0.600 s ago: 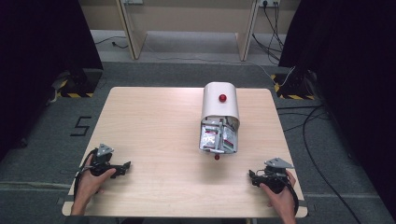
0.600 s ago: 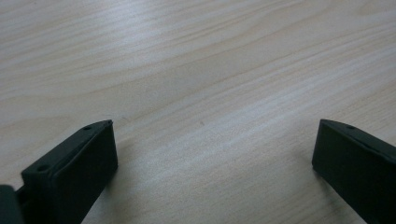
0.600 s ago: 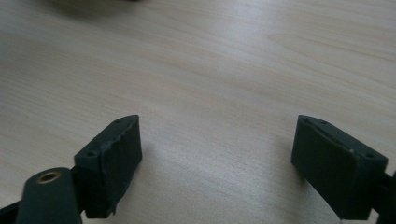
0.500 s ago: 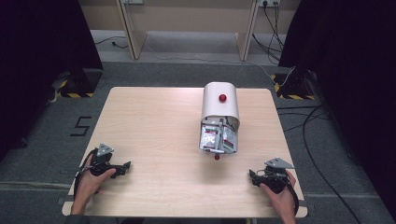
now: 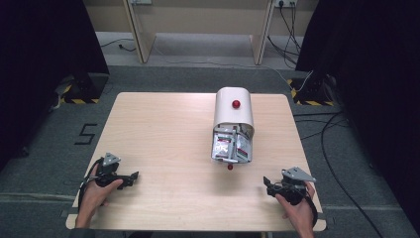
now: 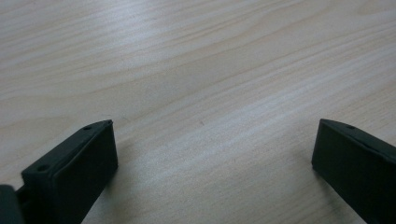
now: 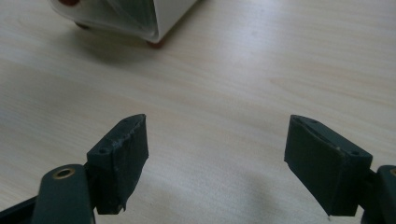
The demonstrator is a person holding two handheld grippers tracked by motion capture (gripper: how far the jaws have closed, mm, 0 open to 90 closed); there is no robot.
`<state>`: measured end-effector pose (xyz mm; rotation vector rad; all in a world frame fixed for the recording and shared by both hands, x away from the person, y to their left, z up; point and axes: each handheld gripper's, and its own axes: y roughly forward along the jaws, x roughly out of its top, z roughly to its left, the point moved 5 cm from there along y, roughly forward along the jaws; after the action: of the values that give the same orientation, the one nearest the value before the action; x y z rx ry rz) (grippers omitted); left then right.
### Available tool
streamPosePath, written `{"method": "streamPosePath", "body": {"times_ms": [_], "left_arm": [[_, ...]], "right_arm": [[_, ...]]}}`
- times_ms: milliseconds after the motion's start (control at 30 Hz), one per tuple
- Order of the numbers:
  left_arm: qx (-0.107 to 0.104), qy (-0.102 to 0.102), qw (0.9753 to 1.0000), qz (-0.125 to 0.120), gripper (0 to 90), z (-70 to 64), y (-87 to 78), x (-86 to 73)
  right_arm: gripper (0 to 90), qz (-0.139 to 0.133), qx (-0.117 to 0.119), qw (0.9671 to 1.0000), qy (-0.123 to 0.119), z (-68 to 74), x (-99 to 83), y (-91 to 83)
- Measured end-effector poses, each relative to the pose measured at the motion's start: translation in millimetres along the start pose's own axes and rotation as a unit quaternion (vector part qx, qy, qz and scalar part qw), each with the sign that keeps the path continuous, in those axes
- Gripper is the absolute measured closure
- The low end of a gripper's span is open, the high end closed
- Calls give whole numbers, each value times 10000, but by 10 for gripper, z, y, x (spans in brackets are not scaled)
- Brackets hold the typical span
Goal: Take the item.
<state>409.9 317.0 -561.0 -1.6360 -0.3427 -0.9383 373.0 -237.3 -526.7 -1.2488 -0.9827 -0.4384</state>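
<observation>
High view: left gripper (image 5: pixel 132 176) and right gripper (image 5: pixel 268 182) gape, empty, on table (image 5: pixel 163 129).

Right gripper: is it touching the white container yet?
Apart. The high view shows bare table between the right gripper and the white container.

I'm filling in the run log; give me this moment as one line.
left gripper: open, empty, on table | right gripper: open, empty | white container: on its side, packets in its open end, untouched
</observation>
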Motion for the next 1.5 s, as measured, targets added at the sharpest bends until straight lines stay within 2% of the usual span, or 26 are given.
{"method": "streamPosePath", "body": {"times_ms": [200,733,1067,1267,1500], "left_arm": [[0,0,10000,0,0,0,0,0],[-13,15,10000,3,0,1,-2,-2],[-15,14,10000,2,0,0,-2,-2],[-17,8,10000,-8,0,-1,-1,-1],[-13,1,10000,-6,0,-2,-1,-1]], "right_arm": [[222,-206,44,9998,-57,66,133,-125],[237,-464,138,9985,-251,253,447,-393],[244,-761,368,9955,-437,476,686,-621],[242,-837,543,9934,-562,598,779,-665],[239,-875,669,9914,-704,722,894,-625]]}}
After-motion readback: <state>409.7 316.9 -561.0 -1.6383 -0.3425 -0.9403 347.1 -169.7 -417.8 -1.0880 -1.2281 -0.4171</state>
